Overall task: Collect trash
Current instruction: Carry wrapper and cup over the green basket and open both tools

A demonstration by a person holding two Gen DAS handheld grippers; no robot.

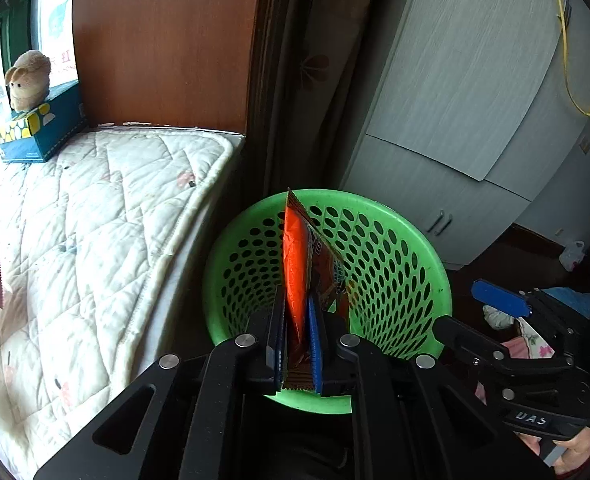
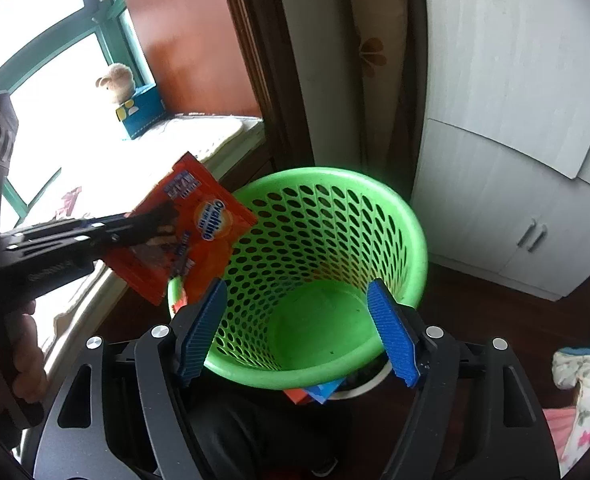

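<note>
Your left tool (image 1: 297, 320) grips orange wrapper (image 1: 295, 264), clamped at its lower end, long axis pointing forward and up. Wrapper hangs over near-left rim of green basket (image 1: 391, 208), partly above its mouth. Your right tool (image 2: 303, 330) is open, holds nothing, hovers over basket mouth. Bed (image 1: 95, 208) lies just left of basket. Nothing blocks drop, I judge; move slightly right first.
</note>
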